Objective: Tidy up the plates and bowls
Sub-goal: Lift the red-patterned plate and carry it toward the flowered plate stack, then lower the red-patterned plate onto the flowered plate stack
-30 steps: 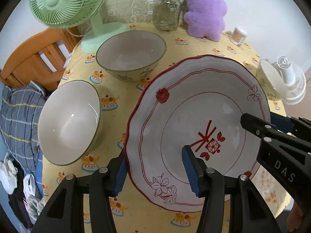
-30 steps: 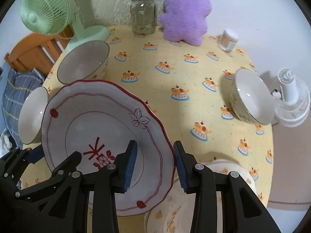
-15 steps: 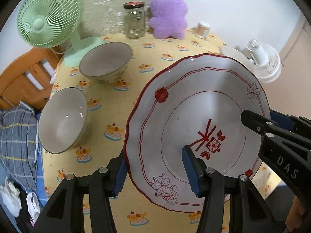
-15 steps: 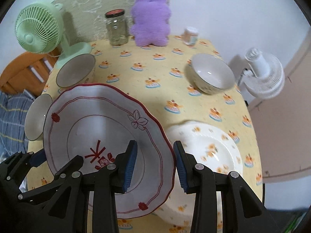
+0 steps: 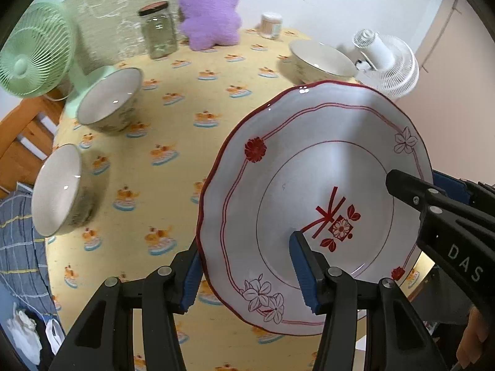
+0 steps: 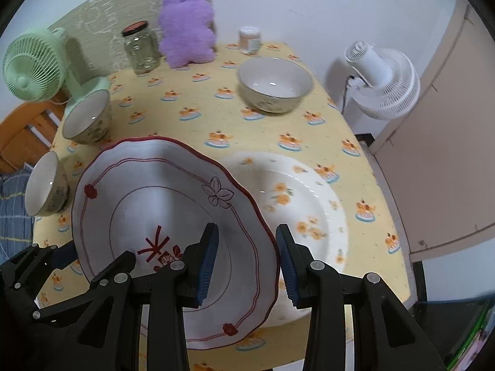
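Grippers both clamped on red plate (image 6: 161,204), left (image 5: 244,275) and right (image 6: 246,266) on opposite rims, tilted mid-frame above floral plate (image 6: 309,198) at lower right; could slip, clack or chip if dropped unevenly.

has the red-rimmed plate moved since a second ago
Yes. In the right wrist view the red-rimmed plate, held in both grippers, has shifted right across the table: it now overlaps the orange-flowered plate, which it was further left of a second ago.
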### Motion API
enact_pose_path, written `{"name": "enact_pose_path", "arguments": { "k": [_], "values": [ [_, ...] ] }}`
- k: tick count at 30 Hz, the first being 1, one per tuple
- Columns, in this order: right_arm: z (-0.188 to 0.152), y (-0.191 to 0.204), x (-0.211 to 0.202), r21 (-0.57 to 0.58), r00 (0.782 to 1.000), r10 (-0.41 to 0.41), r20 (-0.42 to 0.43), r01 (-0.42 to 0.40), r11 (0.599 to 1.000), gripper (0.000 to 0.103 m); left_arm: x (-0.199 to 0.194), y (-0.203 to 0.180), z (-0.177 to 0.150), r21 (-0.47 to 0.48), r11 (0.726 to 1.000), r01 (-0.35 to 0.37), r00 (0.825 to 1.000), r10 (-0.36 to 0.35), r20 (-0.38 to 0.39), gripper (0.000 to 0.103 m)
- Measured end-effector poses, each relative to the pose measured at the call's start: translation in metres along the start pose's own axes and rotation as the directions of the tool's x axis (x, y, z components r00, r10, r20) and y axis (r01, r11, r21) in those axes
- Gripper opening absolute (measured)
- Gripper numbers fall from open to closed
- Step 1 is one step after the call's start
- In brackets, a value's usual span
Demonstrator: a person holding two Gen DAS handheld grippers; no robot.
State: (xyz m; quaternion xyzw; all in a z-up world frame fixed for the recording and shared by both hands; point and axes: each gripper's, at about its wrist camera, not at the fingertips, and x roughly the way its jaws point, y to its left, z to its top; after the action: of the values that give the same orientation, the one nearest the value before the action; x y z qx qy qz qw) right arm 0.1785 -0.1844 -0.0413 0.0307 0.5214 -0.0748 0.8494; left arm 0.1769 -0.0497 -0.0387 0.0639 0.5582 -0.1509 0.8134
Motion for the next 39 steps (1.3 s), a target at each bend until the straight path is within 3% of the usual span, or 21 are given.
{"name": "enact_pose_path", "arguments": {
  "k": [10,24,39],
  "values": [
    [0.003,-0.064,0.014,0.016,0.998,0.008,-0.059,-0.008,1.0,0.042,0.027,-0.058,0.017,-0.002,1.0,0.009,0.998,-0.009,-0.06,0.054],
    [0.021,-0.116,0.045,-0.002,0.993,0.031,-0.116,-0.032,0.999,0.042,0.057,-0.097,0.035,-0.045,0.999,0.005,0.995,-0.009,-0.102,0.057],
    [0.033,-0.107,0.07,-0.081,0.987,0.09,-0.134,-0.101,0.992,0.042,0.079,-0.092,0.037,-0.142,0.987,-0.071,0.989,0.051,-0.138,0.059]
  ]
}}
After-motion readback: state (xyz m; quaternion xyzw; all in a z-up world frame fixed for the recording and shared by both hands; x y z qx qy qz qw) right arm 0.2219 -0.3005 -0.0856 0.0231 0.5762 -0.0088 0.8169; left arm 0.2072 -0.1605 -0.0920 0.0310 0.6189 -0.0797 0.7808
